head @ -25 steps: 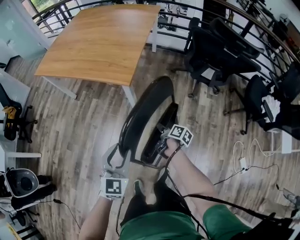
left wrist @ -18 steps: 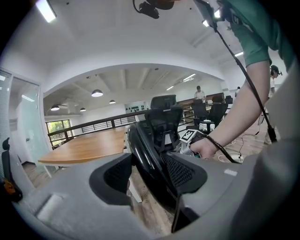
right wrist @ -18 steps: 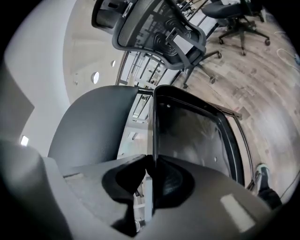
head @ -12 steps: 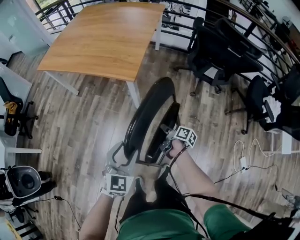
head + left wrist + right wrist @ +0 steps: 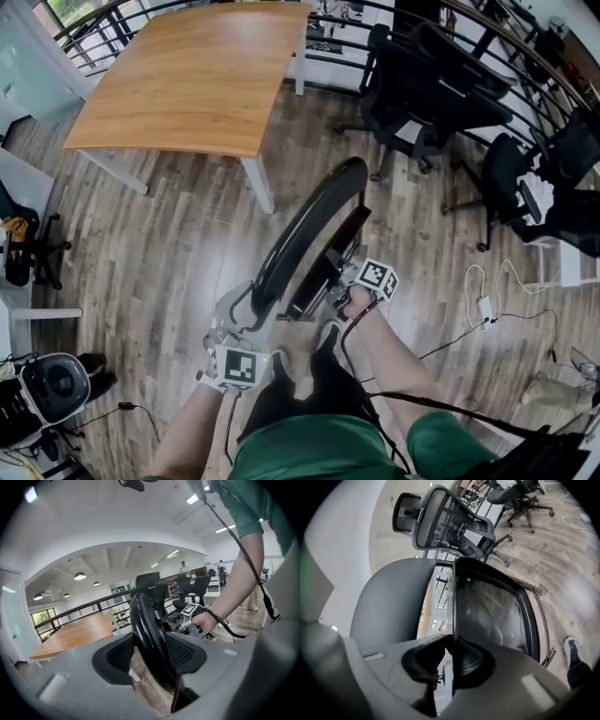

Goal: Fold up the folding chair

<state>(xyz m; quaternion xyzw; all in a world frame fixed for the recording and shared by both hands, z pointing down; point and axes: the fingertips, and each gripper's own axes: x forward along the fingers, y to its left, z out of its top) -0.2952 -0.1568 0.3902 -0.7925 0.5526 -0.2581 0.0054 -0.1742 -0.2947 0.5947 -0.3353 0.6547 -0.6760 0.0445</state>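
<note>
Black chair [image 5: 302, 220] stands upright on the grey-brown plank floor [image 5: 159, 253], nearly flat and edge-on, near a wood-topped desk [image 5: 197, 84]. Its glossy curved rim [image 5: 143, 620] passes between the left gripper [image 5: 149, 657] jaws, which have just been opening: rim against the mesh-textured pad, a gap at the other. Right gripper [image 5: 447, 656] jaws nearly together, pinching the thin edge of the smooth seat [image 5: 492, 616] panel.
</note>
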